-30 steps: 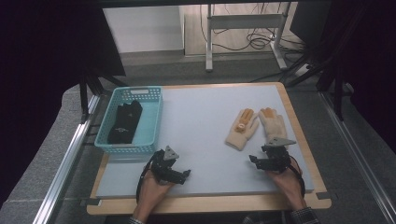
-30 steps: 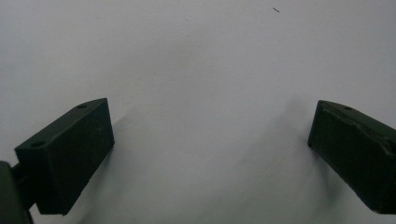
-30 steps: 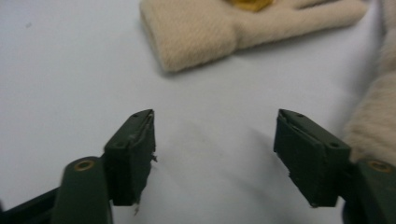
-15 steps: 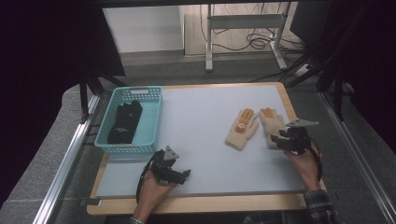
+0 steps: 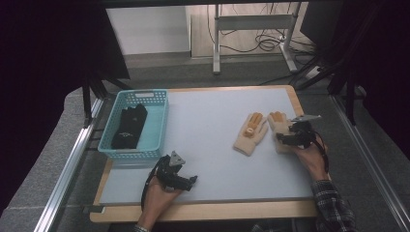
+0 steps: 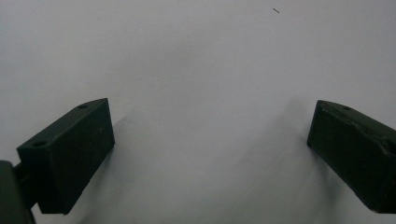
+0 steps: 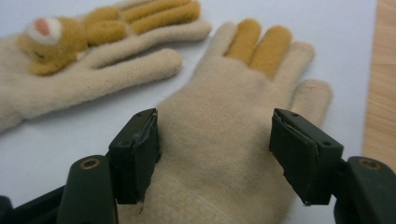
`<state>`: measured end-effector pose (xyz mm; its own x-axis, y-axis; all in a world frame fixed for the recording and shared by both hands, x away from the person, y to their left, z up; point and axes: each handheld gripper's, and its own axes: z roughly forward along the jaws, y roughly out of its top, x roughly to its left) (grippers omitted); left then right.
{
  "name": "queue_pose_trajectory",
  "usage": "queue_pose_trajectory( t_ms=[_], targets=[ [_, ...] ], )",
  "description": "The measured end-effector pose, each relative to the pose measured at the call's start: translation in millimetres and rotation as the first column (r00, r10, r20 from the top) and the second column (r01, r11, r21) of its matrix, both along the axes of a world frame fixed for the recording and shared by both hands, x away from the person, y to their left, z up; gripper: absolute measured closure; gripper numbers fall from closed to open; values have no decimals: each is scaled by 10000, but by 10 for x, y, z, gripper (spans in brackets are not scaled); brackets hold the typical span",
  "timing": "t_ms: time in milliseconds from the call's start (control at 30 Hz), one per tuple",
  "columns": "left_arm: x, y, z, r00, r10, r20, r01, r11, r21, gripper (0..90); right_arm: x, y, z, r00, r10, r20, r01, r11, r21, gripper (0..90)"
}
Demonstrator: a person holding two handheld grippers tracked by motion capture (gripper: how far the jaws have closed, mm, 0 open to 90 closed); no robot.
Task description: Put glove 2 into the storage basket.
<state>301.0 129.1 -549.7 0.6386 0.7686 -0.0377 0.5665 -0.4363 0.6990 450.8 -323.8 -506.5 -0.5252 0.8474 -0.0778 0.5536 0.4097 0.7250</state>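
Two beige fleece gloves lie palm-down on the pale mat at the right. The left glove (image 5: 250, 133) (image 7: 93, 70) carries a small bear face. Over the right glove (image 5: 277, 120) (image 7: 224, 116) sits my right gripper (image 5: 284, 138) (image 7: 215, 154). Its jaws have just been opening and now stand apart on either side of the glove's palm, which lies between them without being pinched. My left gripper (image 5: 188, 181) (image 6: 210, 154) rests near the front edge, open over bare mat, nothing between its fingers.
A teal basket (image 5: 161, 121) stands at the back left of the mat with dark gloves (image 5: 129, 126) in it. The wooden table edge (image 5: 300, 108) runs close behind and to the right of the beige gloves.
My right hand has travelled from the mat's front right away from the person and onto the right glove. The left hand has stayed put.
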Motion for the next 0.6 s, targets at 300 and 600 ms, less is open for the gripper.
queue_pose_trajectory(
  t_ms=[300,600],
  targets=[
    [-1,0,0,10000,5,7,-5,10000,-1,11,56,110,-113,9998,175,20,-175,9995,-259,396],
    [-1,0,0,10000,3,16,-3,10000,1,12,1,121,-78,9974,-574,-437,581,9982,149,559]
  ],
)
